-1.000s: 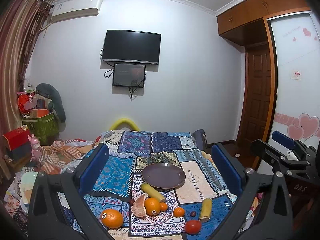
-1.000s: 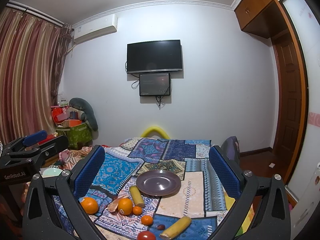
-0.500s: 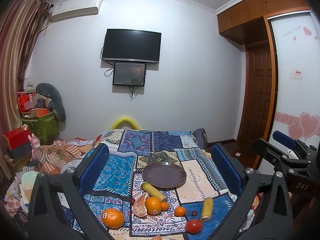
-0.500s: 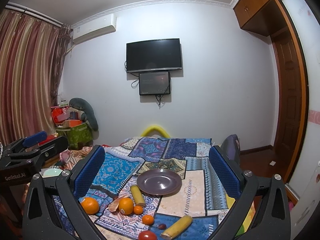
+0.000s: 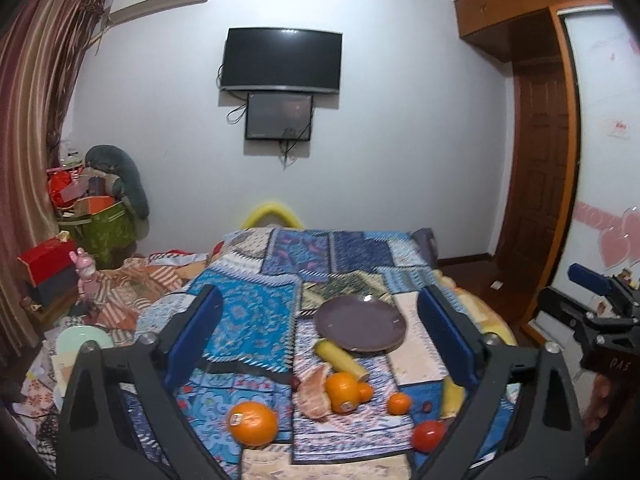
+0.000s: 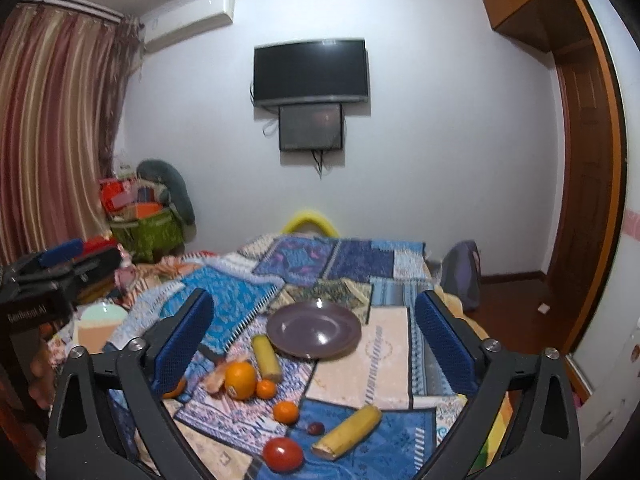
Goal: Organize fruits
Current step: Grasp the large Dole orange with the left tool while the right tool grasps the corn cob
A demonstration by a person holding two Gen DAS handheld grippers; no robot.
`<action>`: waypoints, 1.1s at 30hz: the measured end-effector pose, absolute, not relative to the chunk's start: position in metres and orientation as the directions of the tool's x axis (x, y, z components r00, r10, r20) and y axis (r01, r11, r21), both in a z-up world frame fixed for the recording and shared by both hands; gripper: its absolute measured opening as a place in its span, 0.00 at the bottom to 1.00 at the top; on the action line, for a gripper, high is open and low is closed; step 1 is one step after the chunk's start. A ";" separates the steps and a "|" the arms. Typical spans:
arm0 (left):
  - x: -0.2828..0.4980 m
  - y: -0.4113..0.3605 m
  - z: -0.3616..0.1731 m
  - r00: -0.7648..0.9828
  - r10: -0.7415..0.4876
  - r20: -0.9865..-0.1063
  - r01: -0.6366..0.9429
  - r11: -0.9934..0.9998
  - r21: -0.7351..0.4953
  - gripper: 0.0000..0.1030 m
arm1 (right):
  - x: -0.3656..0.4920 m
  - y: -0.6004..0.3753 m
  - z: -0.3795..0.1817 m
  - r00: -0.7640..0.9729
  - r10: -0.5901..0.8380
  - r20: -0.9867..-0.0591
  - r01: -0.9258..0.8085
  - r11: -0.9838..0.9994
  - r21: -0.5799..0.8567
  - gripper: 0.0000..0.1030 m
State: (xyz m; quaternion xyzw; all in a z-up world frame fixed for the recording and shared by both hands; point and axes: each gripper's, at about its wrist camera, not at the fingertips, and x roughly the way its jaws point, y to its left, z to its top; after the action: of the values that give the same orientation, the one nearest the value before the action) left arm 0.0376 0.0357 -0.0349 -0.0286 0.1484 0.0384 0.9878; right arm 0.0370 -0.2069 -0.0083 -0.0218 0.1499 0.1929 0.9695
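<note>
On quilt: one plate, two bananas, one tomato.

Two bananas, one plate, one tomato

Bed under blue patchwork quilt, fruit and plate on top.
Round purple plate mid-bed; two peeled banana pieces, two large oranges, two small tangerines, red tomato nearer.
</note>
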 end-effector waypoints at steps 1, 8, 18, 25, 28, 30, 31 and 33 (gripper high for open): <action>0.041 0.039 -0.038 0.948 0.080 -0.307 -0.095 0.995 -0.034 0.88 | 0.041 -0.207 -0.013 0.878 0.355 -0.320 -0.370 0.929 0.012 0.90; 0.067 0.075 -0.077 0.894 0.129 -0.430 -0.147 0.989 -0.009 0.86 | 0.065 -0.217 -0.044 0.841 0.296 -0.454 -0.330 0.944 0.003 0.82; 0.102 0.102 -0.139 0.781 0.106 -0.615 -0.129 0.992 0.007 0.84 | 0.099 -0.233 -0.090 0.744 0.249 -0.620 -0.278 0.959 0.052 0.80; 0.124 0.115 -0.183 0.677 0.090 -0.731 -0.143 0.990 -0.011 0.84 | 0.126 -0.233 -0.129 0.642 0.253 -0.724 -0.281 0.956 0.086 0.69; 0.131 0.118 -0.198 0.642 0.084 -0.762 -0.152 0.988 -0.019 0.84 | 0.135 -0.231 -0.145 0.598 0.256 -0.759 -0.276 0.955 0.104 0.68; 0.134 0.120 -0.205 0.625 0.074 -0.777 -0.154 0.988 -0.029 0.84 | 0.141 -0.230 -0.155 0.574 0.257 -0.778 -0.270 0.956 0.117 0.68; 0.135 0.120 -0.209 0.618 0.069 -0.783 -0.154 0.987 -0.034 0.84 | 0.143 -0.231 -0.159 0.560 0.261 -0.786 -0.268 0.955 0.126 0.67; 0.137 0.120 -0.216 0.601 0.059 -0.797 -0.152 0.987 -0.042 0.84 | 0.147 -0.231 -0.168 0.534 0.265 -0.803 -0.265 0.954 0.139 0.66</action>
State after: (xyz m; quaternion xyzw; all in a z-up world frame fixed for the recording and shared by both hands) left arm 0.1371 0.1198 -0.2157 -0.0527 0.4426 0.0591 0.8932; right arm 0.1468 -0.2308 -0.1681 0.0001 0.4584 0.1512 0.8758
